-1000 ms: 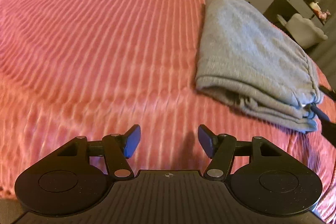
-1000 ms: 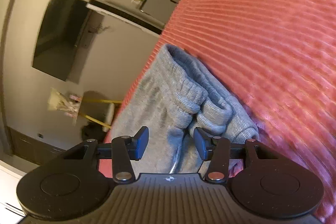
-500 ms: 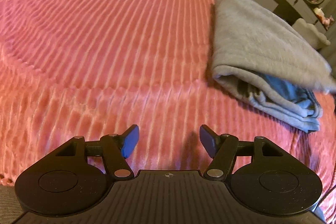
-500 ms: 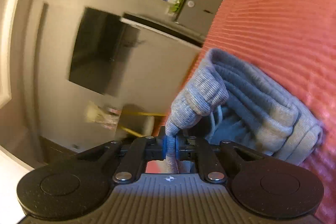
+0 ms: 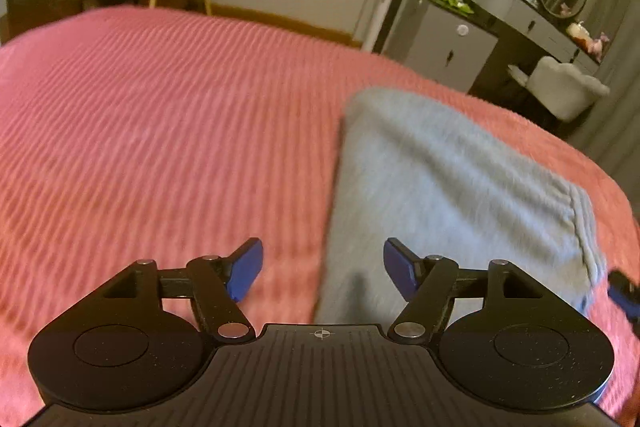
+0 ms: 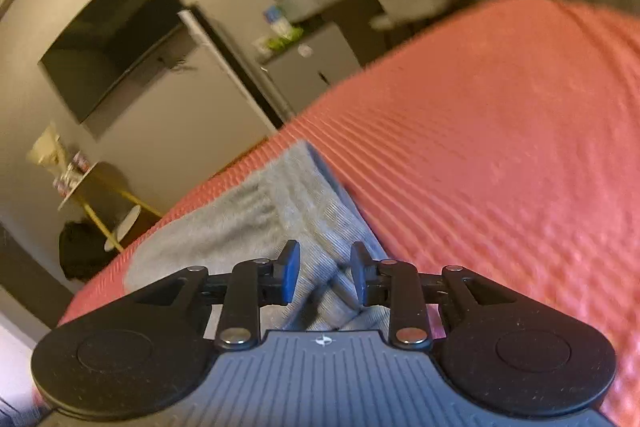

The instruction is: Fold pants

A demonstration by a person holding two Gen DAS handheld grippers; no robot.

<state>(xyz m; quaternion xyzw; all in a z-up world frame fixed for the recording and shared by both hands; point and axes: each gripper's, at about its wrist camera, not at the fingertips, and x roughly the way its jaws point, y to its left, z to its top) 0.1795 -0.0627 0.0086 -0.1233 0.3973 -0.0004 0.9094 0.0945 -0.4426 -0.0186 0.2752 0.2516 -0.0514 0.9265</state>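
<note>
The left gripper is wide apart, opening more, and holds nothing. The right gripper was pinching the gray pants a moment ago; now it is opening and has let go. The folded pants lie on the pink bed, long side pointing away toward the far edge

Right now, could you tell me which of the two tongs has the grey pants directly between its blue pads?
The right tongs: their narrow, opening pads frame the grey pants without pressing them. The left tongs gape wider, mostly over the pink bedspread.
</note>
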